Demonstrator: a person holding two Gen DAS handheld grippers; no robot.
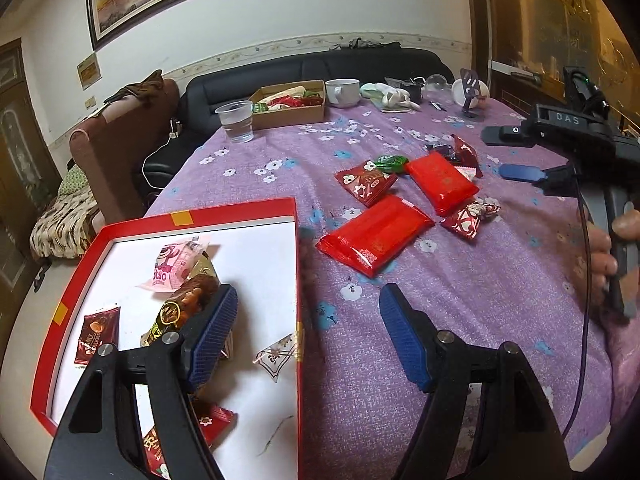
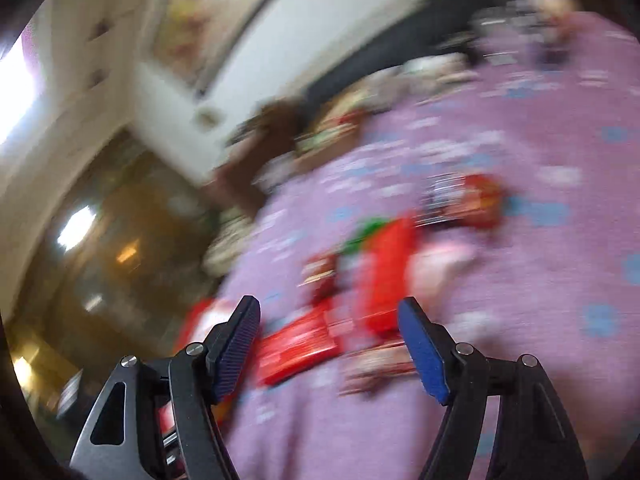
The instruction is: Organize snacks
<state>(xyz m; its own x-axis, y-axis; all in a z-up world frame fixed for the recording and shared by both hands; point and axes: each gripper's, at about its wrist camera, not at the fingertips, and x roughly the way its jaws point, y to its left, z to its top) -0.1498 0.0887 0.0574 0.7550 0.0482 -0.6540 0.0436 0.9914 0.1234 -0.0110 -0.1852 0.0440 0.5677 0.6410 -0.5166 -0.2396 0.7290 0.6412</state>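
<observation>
A red box (image 1: 298,280) with a white floor lies at the near left of the purple flowered cloth. In it are a pink pack (image 1: 176,268), a brown pack (image 1: 188,304), a dark chocolate pack (image 1: 98,334) and a few more. My left gripper (image 1: 308,320) hangs open over the box's right rim, holding nothing. Loose snacks lie mid-table: two flat red packs (image 1: 374,234) (image 1: 442,182), a patterned red pack (image 1: 366,182) and a green candy (image 1: 390,162). My right gripper (image 2: 330,332) is open above that pile (image 2: 384,276); its view is badly blurred. A hand holds it at the right of the left wrist view.
At the far side stand a plastic cup of water (image 1: 236,120), a cardboard box of snacks (image 1: 292,104), a white mug (image 1: 343,92) and a phone stand (image 1: 470,92). The table's left edge drops to a brown armchair (image 1: 120,148) and a black sofa.
</observation>
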